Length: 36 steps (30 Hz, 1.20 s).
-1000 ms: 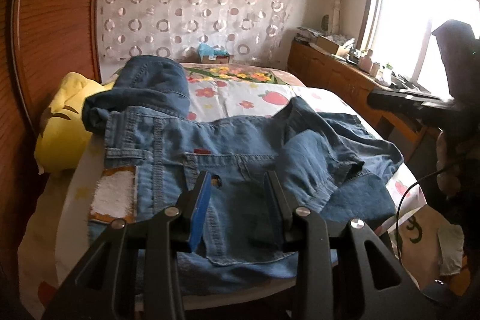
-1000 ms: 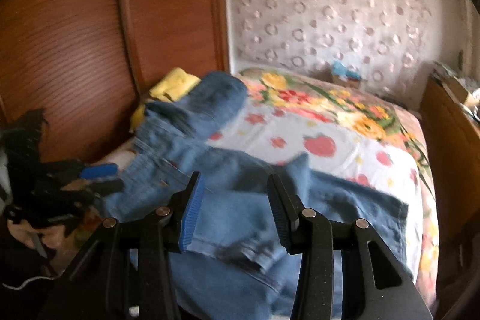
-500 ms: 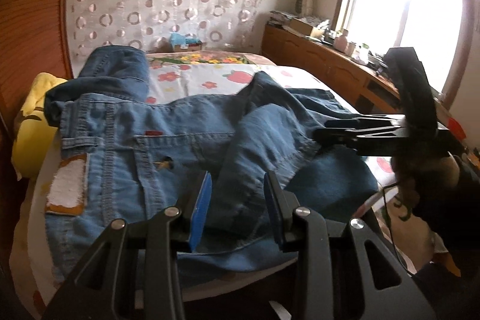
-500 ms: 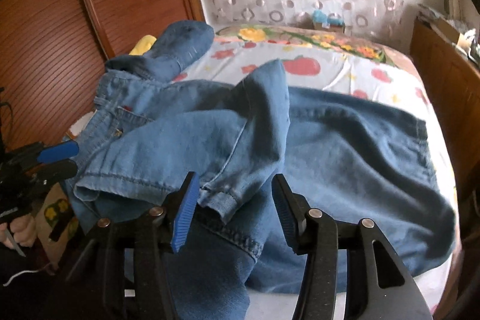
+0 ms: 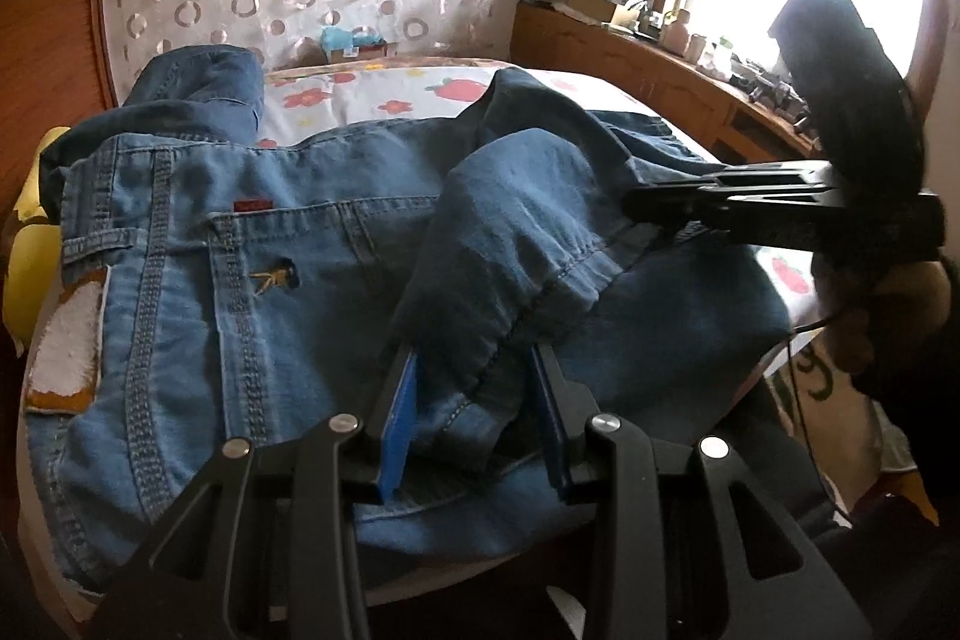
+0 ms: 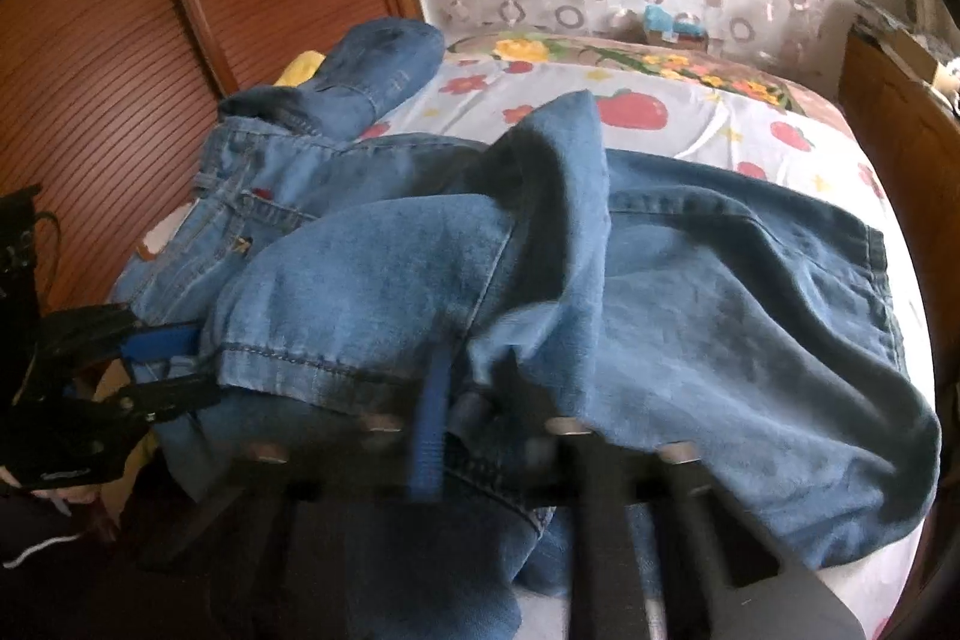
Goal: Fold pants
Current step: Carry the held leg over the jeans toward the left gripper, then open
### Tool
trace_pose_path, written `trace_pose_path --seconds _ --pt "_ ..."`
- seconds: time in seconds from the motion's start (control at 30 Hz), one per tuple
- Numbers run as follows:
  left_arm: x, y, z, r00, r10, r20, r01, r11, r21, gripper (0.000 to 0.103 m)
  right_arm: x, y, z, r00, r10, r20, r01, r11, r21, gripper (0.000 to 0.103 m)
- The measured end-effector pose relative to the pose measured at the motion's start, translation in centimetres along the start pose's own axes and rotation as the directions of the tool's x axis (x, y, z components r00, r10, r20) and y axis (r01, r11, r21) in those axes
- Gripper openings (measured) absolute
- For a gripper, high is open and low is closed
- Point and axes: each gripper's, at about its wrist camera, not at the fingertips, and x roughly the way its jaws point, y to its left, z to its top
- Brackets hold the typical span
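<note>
Blue denim pants lie crumpled across the bed, waistband and white patch at the left, also in the right wrist view. A pant leg with its hem is doubled back over the seat. My left gripper is open with the leg's hem fabric between its blue pads. My right gripper is blurred and its fingers sit in the leg fabric near the hem; its opening is unclear. It also shows from the side at the right of the left wrist view.
A flowered bedsheet covers the bed. A yellow cloth lies at the left by the wooden headboard. A wooden cabinet with clutter runs under the window at the right.
Both grippers have moved forward into the folded pant leg. The hem now lies between the left gripper's pads, and the right gripper is buried in the fabric.
</note>
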Motion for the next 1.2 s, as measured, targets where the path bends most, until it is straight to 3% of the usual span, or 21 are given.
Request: trace_pose_path --seconds 0.07,0.2,0.3,0.47,0.67,0.9,1.13,1.2 --pt "-0.1 0.0 -0.1 1.0 -0.013 0.016 0.013 1.0 0.005 0.034 -0.2 0.6 0.1 1.0 0.004 0.007 -0.003 0.999 -0.042 0.004" --pt "-0.5 0.6 -0.1 0.999 -0.011 0.034 0.012 1.0 -0.004 0.014 -1.0 1.0 0.8 0.999 0.011 0.038 -0.009 0.998 -0.062 0.002" --pt "-1.6 0.9 0.1 0.998 -0.007 0.066 0.008 1.0 -0.007 0.011 -2.2 1.4 2.0 0.996 0.028 0.083 -0.022 0.997 -0.068 0.002" --pt "-6.8 2.7 1.1 0.984 -0.036 0.175 0.05 0.996 -0.078 0.01 -4.1 3.3 5.3 0.988 0.049 0.147 -0.029 0.99 -0.135 0.002" --pt "-11.5 4.2 1.0 0.967 0.036 0.254 -0.014 0.996 -0.087 0.01 -4.2 7.9 9.4 0.979 0.094 0.182 -0.049 0.97 -0.238 0.002" --pt "-11.8 7.7 -1.2 0.971 0.1 0.219 -0.067 0.986 -0.153 0.011 -1.2 13.9 14.0 0.975 0.158 0.153 -0.102 0.94 -0.325 0.002" --pt "-10.8 9.6 -3.4 0.979 0.12 0.162 -0.086 0.976 -0.201 0.014 5.6 18.8 15.6 0.985 0.158 0.067 -0.121 0.919 -0.375 0.002" --pt "-10.8 9.6 -3.5 0.979 0.131 0.155 -0.097 0.973 -0.207 0.02 7.4 19.6 15.5 0.989 0.14 0.039 -0.115 0.919 -0.376 0.002"
